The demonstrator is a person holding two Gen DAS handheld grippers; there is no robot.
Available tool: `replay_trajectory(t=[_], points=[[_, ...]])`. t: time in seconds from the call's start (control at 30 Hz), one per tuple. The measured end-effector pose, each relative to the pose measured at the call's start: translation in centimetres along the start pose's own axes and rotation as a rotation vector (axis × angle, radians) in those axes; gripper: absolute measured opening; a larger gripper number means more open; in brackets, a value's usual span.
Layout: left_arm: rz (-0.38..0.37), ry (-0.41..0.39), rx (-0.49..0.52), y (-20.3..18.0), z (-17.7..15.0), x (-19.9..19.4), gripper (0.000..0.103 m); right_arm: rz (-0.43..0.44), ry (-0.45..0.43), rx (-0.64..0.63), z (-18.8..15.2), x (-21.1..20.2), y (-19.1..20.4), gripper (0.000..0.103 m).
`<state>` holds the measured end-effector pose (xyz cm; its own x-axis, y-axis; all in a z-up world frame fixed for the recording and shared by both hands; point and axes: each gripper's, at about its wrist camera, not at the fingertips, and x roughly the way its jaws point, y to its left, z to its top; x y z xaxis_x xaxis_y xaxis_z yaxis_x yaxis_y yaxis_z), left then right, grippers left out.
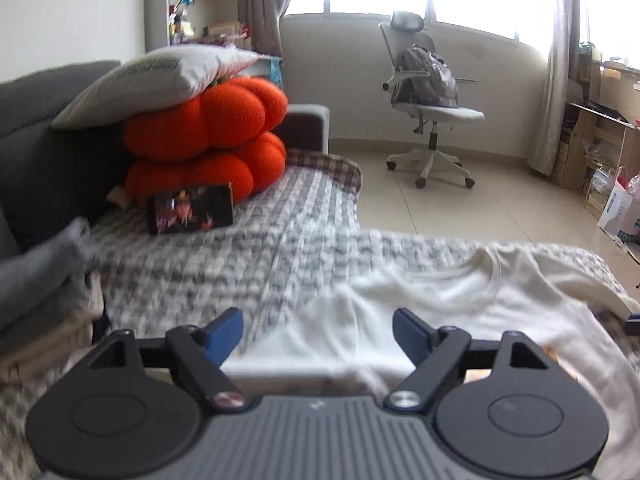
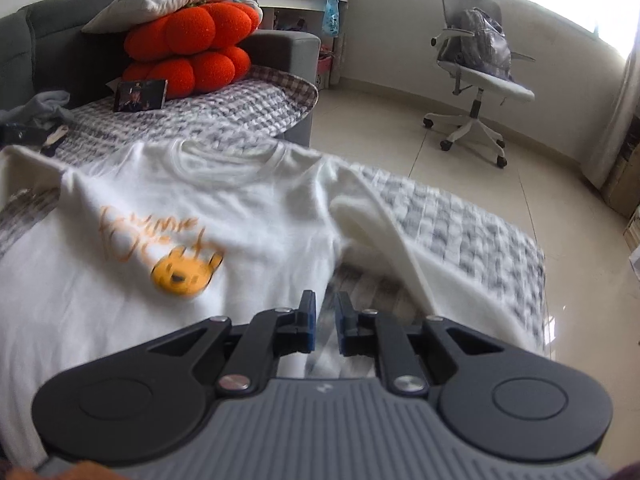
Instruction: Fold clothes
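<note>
1. Left gripper (image 1: 318, 334), nearest the lens: fingers wide apart, nothing between them, over the near hem of the shirt.
2. Right gripper (image 2: 324, 326): fingers drawn close with a narrow gap; whether cloth is pinched there cannot be told.
3. Sofa (image 2: 280, 46), grey, covered by a checked blanket (image 2: 460, 220).
4. White T-shirt (image 2: 260, 216), spread face up on the blanket near its front edge, collar toward the far side, orange bear print on the chest.
5. Orange cushions (image 1: 208, 136), stacked at the sofa's far end under a pale pillow (image 1: 152, 76).
6. Office chair (image 1: 432, 108) on the tiled floor.
</note>
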<state>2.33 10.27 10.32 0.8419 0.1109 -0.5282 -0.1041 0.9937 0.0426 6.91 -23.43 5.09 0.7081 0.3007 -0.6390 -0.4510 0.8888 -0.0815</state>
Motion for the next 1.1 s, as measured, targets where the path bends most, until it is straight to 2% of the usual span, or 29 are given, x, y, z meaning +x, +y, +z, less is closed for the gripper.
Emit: replay_trajectory(t=[0.07,0.13,0.17,0.23,0.4,0.53,0.7,0.77,0.8,0.83,0.87,0.9,0.93,0.97,1.0,1.1], points=[[0.008,0.006,0.012,-0.2,1.3,1.4,0.092,0.016,-0.008,-0.010,1.7,0.8,-0.4,0.020],[-0.010,0.057,-0.007,0.0,2.3,3.7,0.092,0.029,-0.011,-0.031,3.5,1.8,-0.7,0.060],[-0.019,0.085,-0.019,0.1,2.6,5.0,0.092,0.038,-0.014,-0.048,4.2,2.3,-0.7,0.066],[-0.028,0.135,-0.020,0.0,2.9,7.5,0.092,0.050,-0.010,-0.077,5.5,3.8,-0.7,0.067],[-0.002,0.242,0.096,-1.4,2.0,13.6,0.092,0.050,0.054,-0.135,7.9,8.8,-0.4,0.067],[-0.051,0.293,0.053,-1.1,1.8,16.6,0.092,0.075,0.071,-0.232,8.8,12.1,0.2,0.067],[-0.092,0.301,0.035,-1.2,1.6,18.4,0.091,0.088,0.096,-0.232,10.4,15.6,-0.2,0.067],[-0.123,0.295,0.003,-1.2,1.4,18.5,0.079,0.100,0.115,-0.219,10.4,16.7,-0.4,0.067],[-0.135,0.282,0.009,-1.4,1.4,18.2,0.066,0.110,0.123,-0.218,10.2,17.1,-0.4,0.067],[-0.143,0.267,0.020,-1.7,1.3,17.9,0.050,0.116,0.119,-0.218,10.0,17.2,-0.5,0.066],[-0.135,0.250,0.045,-2.2,1.2,17.4,0.042,0.120,0.110,-0.219,9.8,17.3,-0.5,0.064],[-0.126,0.233,0.067,-2.7,1.1,17.1,0.019,0.122,0.100,-0.214,9.7,17.1,-0.6,0.048],[-0.118,0.222,0.076,-3.1,1.2,16.8,0.007,0.123,0.088,-0.207,9.6,16.8,-0.6,0.024],[-0.110,0.213,0.069,-3.2,1.3,16.6,0.007,0.091,0.074,-0.209,9.6,16.7,-0.4,0.015],[-0.103,0.203,0.064,-3.4,1.4,16.5,0.007,0.065,0.058,-0.223,9.6,16.3,-0.1,0.011],[-0.083,0.129,0.065,-3.8,2.2,15.8,0.006,0.006,-0.013,-0.272,9.9,14.7,1.1,0.008]])
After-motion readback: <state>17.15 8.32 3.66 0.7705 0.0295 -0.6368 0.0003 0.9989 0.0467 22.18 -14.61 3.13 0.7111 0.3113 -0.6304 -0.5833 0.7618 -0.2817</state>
